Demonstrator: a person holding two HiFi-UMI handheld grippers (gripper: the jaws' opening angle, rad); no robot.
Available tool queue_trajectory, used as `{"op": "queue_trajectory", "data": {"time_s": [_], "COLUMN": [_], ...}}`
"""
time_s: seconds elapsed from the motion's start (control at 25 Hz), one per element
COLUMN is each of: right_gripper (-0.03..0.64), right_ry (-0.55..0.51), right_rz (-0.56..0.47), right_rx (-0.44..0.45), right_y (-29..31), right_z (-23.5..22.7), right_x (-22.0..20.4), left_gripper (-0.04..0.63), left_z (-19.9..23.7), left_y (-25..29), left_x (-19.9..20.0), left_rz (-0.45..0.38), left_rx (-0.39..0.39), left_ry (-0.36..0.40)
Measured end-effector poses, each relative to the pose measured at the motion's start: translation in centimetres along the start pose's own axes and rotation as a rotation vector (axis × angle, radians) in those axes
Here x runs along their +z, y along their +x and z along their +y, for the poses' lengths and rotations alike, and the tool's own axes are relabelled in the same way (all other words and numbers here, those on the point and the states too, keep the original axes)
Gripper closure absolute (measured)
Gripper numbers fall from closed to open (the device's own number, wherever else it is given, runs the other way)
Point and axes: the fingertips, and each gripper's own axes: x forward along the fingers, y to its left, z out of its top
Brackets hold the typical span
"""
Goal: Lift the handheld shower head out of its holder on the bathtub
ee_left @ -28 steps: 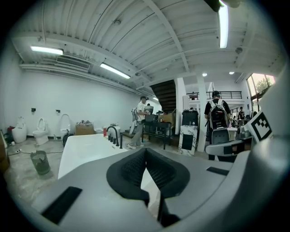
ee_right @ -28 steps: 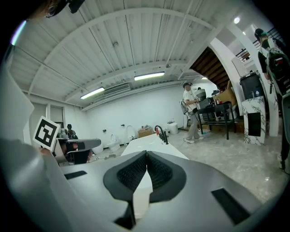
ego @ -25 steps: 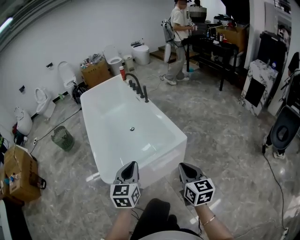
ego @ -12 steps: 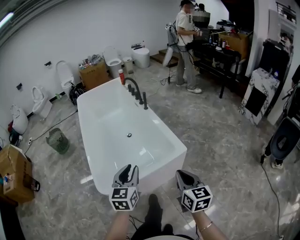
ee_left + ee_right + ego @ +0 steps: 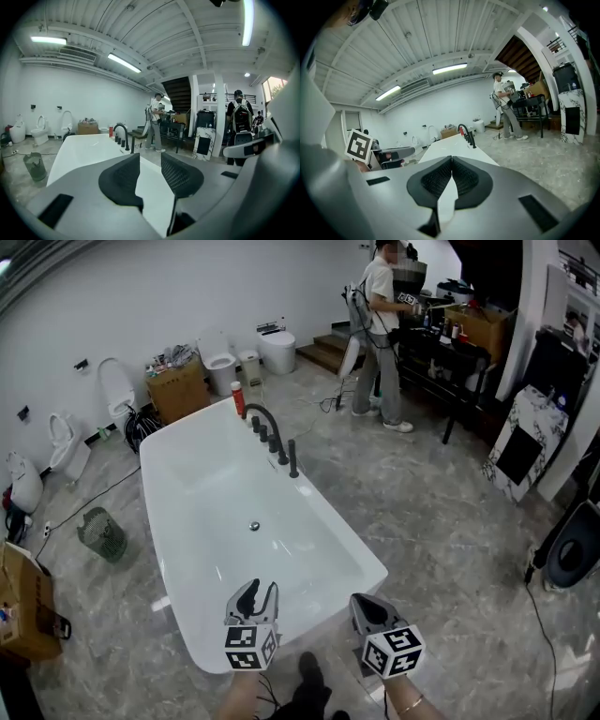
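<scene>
The left gripper (image 5: pixel 253 594) and the right gripper (image 5: pixel 368 610) are held low at the near end of the white bathtub (image 5: pixel 206 507). The left jaws are being opened with nothing between them; the right jaws are pressed together, empty. The shower head (image 5: pixel 292 458), seemingly the nearest black upright, is seated on the far right rim, well apart from both grippers.

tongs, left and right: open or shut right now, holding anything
Left tongs: opening, nothing between the jaws.
Right tongs: shut, empty.
</scene>
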Motion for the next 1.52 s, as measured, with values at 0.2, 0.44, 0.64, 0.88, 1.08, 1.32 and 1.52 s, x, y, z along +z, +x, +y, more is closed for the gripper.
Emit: {"op": "queue_trajectory", "data": {"time_s": [0.2, 0.44, 0.64, 0.88, 1.08, 1.32, 1.52], "right_gripper": [0.609, 0.611, 0.611, 0.611, 0.61, 0.611, 0.611], "right_ry": [0.006, 0.027, 0.043, 0.034, 0.017, 0.011, 0.006], "right_rz": [0.014, 0.032, 0.059, 0.08, 0.096, 0.136, 0.175], "right_rx": [-0.009, -0.036, -0.068, -0.073, -0.047, -0.004, 0.036], "right_y": [11.3, 21.2, 26.8, 33.3, 39.4, 49.1, 56.6], "right_z": [-1.3, -2.6, -5.2, -9.0, -14.5, -20.6, -27.2], "right_x": [3.2, 4.8, 5.5, 6.3, 7.4, 8.6, 8.1], "left_gripper": [0.436, 0.425, 0.417, 0.407, 0.397, 0.383, 0.382], "left_z": [7.1, 13.8, 17.1, 19.8, 19.9, 21.7, 22.2], "left_y": [9.6, 17.8, 24.1, 31.8, 40.5, 52.5, 63.1], "left_x": [2.3, 4.0, 4.6, 4.5, 4.4, 4.0, 2.6], "left_rz": [0.018, 0.023, 0.04, 0.058, 0.064, 0.086, 0.104], "left_rx": [-0.015, -0.036, -0.047, -0.054, -0.049, -0.035, -0.016], "left_ry": [-0.003, -0.009, -0.01, 0.0, -0.006, -0.035, -0.033]}}
